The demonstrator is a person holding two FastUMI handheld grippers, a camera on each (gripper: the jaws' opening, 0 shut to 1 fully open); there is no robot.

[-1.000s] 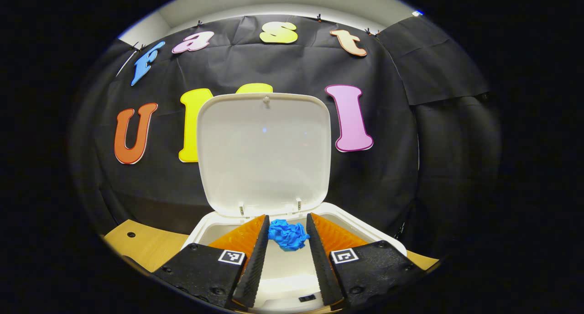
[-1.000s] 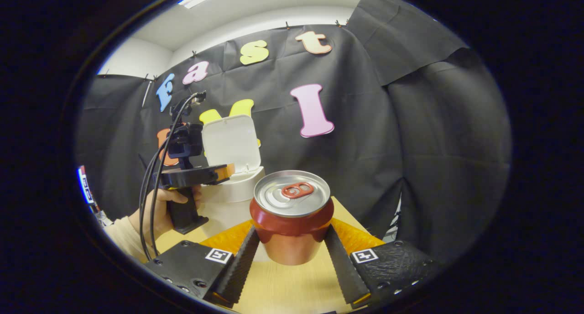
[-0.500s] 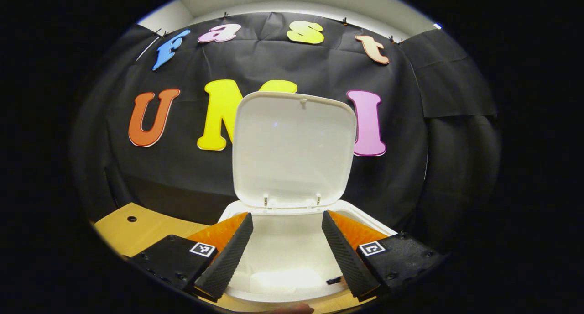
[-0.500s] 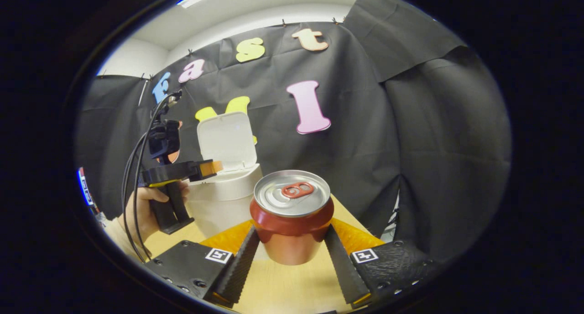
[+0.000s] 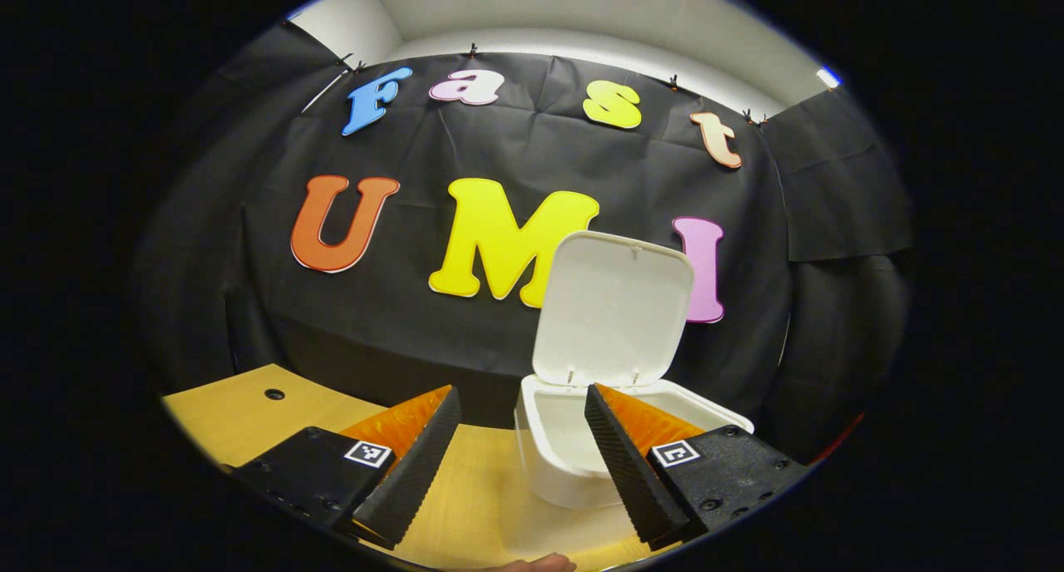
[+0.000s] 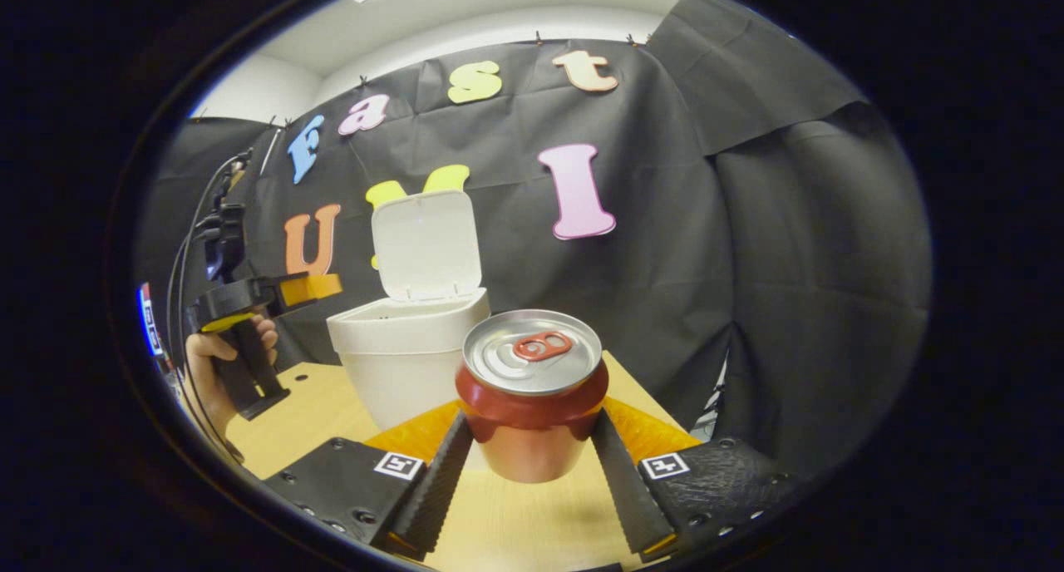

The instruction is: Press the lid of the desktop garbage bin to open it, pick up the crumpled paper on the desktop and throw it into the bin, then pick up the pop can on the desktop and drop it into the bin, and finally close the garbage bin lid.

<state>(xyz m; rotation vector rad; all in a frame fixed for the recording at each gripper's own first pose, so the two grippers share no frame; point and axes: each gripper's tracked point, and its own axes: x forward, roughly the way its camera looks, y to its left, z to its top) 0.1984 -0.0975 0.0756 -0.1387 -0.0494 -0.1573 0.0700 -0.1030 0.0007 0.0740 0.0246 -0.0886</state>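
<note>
Backing off from the bin (image 5: 573,451), left tool (image 5: 519,464) is gaping empty; paper gone, probably inside. Right tool (image 6: 532,464) is clamping the can (image 6: 532,389) beside the bin, lid (image 6: 426,244) up.

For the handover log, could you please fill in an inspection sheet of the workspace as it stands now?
Surface: wooden desktop, one small hole.
Job's things: white bin, lid upright and open; pop can upright.
Clutter: nothing seen.
Grippers: right gripper shut on the can; left gripper open, holding nothing, beside the bin.
Cables: black cables on the left gripper.
Surroundings: black cloth wall.
</note>
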